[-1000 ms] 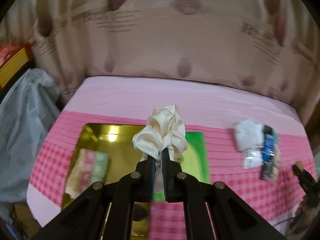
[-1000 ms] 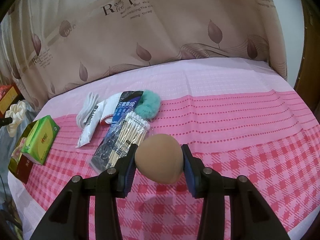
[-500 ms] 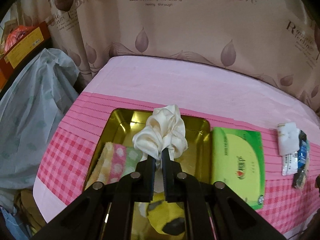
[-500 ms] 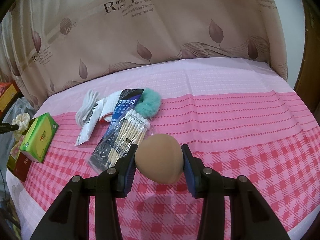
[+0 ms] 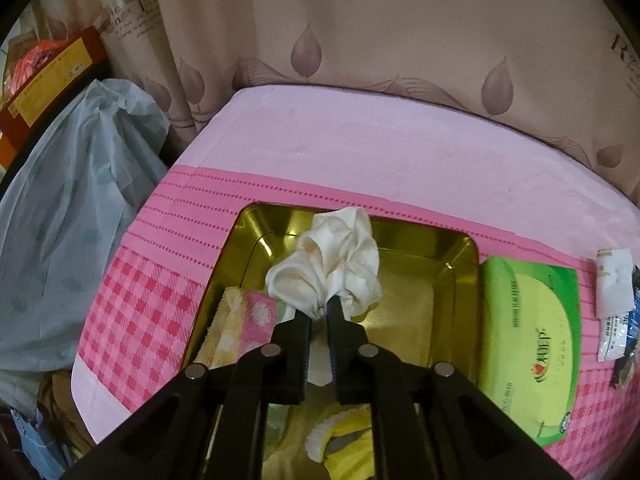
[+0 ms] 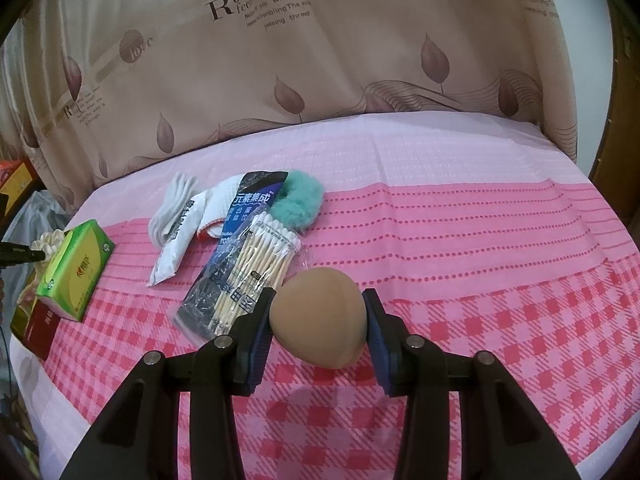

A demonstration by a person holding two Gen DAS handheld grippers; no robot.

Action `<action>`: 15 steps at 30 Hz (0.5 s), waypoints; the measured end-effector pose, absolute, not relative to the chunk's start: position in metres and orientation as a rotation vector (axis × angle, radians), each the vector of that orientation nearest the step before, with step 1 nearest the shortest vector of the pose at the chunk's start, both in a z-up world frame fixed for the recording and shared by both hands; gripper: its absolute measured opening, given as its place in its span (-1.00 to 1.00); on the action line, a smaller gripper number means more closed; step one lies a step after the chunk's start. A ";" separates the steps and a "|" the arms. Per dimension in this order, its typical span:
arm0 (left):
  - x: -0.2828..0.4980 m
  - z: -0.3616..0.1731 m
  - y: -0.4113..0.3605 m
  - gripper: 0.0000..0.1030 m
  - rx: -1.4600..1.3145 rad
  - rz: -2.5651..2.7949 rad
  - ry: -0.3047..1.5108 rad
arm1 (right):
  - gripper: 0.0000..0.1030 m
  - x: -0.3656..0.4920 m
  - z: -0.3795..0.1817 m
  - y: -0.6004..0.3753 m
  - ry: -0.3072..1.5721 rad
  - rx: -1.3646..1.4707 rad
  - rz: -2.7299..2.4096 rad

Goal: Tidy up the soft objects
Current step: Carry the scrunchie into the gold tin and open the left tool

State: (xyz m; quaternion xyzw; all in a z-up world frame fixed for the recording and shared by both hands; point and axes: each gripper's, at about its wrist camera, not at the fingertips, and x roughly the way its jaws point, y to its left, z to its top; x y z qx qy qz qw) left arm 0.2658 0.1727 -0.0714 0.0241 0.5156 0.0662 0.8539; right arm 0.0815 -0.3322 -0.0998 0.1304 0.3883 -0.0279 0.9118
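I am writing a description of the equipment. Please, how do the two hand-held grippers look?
Both are matte black plastic frames with angular, open-framed arms and round silver fasteners at the joints. The left gripper has narrow black fingers with ridged inner faces. The right gripper carries dark blue ridged pads inside its fingers. No cables, markings, sleeves or hands are visible.

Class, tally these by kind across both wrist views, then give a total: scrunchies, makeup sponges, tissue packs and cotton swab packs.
Scrunchies: 2, the cream scrunchie and the teal scrunchie
Makeup sponge: 1
Tissue pack: 1
Cotton swab pack: 1
Total: 5
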 end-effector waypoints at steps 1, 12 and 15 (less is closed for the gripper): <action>0.266 -0.073 0.174 -0.81 0.051 0.145 1.086 | -0.23 0.081 -0.100 -0.332 0.801 0.269 -0.058; 0.264 -0.071 0.188 -0.30 0.017 0.169 1.119 | -0.22 0.083 -0.103 -0.330 0.811 0.262 -0.057; 0.259 -0.062 0.190 -0.20 0.014 0.177 1.106 | -0.23 0.083 -0.102 -0.329 0.809 0.258 -0.057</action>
